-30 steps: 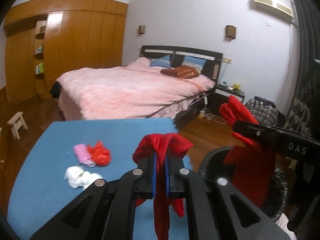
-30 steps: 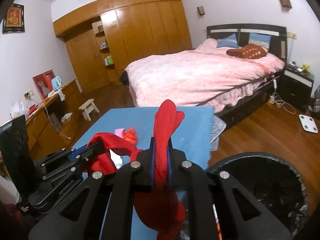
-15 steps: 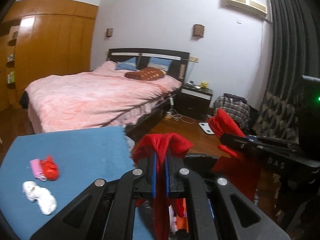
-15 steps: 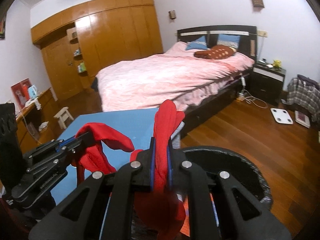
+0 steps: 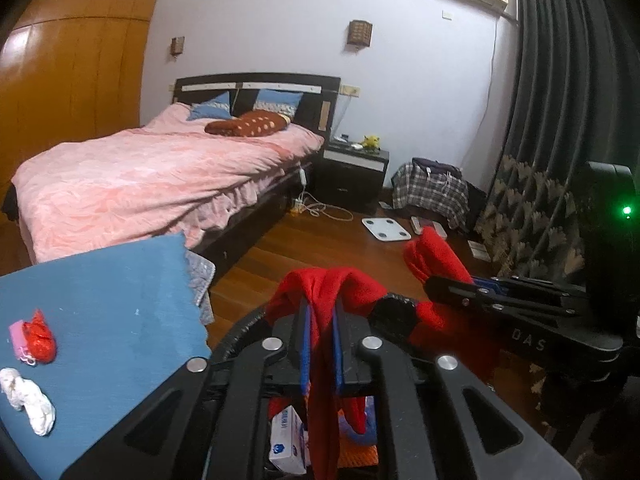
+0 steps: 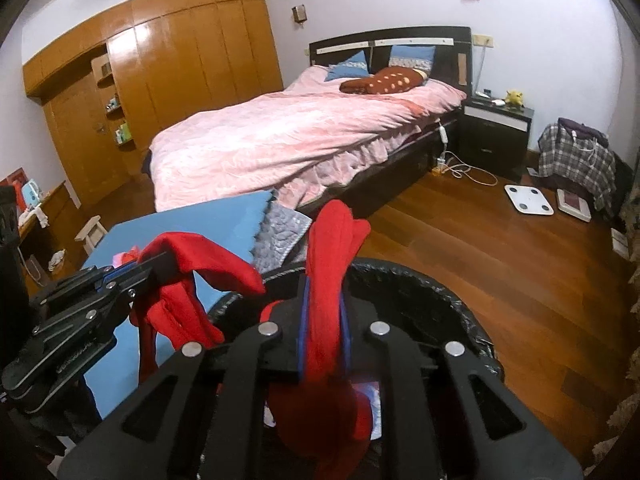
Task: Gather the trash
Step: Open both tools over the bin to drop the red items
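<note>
Both grippers hold one red plastic bag stretched between them above a black-lined trash bin point(image 6: 440, 292). My left gripper point(image 5: 320, 320) is shut on one red bag handle point(image 5: 328, 284). My right gripper point(image 6: 324, 300) is shut on the other handle point(image 6: 332, 236). The bag's body hangs down toward the bin. Inside the bin a white carton point(image 5: 286, 436) and orange and blue trash show. On the blue table point(image 5: 104, 292) lie a red crumpled wrapper point(image 5: 38, 336) with a pink piece and a white crumpled tissue point(image 5: 28, 398).
A bed with a pink cover point(image 6: 304, 136) stands behind the table. A black nightstand point(image 6: 496, 132), a white scale point(image 6: 528, 200) and a plaid bag point(image 6: 576, 160) are on the wood floor at right. Dark curtains point(image 5: 560, 100) hang at far right.
Both grippers have swung to the right with the red bag, from over the table's edge to above the bin. The table trash has slid to the left of the view.
</note>
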Demonstrator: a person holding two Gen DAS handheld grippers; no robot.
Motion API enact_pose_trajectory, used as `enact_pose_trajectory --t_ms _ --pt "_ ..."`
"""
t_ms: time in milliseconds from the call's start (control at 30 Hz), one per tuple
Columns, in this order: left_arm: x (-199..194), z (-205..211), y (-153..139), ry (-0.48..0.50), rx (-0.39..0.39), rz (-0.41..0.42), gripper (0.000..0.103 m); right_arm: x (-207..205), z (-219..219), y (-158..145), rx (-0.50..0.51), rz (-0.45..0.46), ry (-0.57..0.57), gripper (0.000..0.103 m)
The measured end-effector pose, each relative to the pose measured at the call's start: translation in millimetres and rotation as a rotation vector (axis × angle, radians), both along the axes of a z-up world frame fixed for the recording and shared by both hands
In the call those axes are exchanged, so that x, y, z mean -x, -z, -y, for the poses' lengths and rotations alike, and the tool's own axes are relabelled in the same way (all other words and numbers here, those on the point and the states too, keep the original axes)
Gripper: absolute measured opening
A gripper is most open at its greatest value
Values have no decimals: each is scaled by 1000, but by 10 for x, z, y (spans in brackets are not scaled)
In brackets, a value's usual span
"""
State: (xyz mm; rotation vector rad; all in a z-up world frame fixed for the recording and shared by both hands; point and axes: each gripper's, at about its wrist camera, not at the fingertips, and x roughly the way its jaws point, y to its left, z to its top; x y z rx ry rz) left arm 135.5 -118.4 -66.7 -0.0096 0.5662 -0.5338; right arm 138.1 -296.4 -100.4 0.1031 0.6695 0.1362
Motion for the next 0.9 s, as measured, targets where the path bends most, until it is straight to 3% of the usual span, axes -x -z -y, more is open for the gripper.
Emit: enact_pose_trajectory --t_ms 33,100,167,200,367,500,667,900 --pt "6 -3 24 5 4 -10 18 10 10 12 -2 0 6 29" --pt "-2 -14 51 3 4 -25 36 41 55 41 1 4 27 44" --pt "13 -67 66 -5 3 -30 45 74 73 61 12 10 40 51" --pt "23 -103 71 -11 1 -32 49 83 75 61 16 15 46 61" --pt "56 -330 75 -66 -19 -26 68 156 23 35 44 49 63 91" --pt "92 -580 39 -129 -32 -16 84 151 -48 -19 42 60 38 96" --pt "204 -885 -4 -205 -52 5 93 137 -251 -67 32 70 -2 97" --pt "316 -1352 -19 -329 -59 2 96 55 -667 -87 6 67 -67 97"
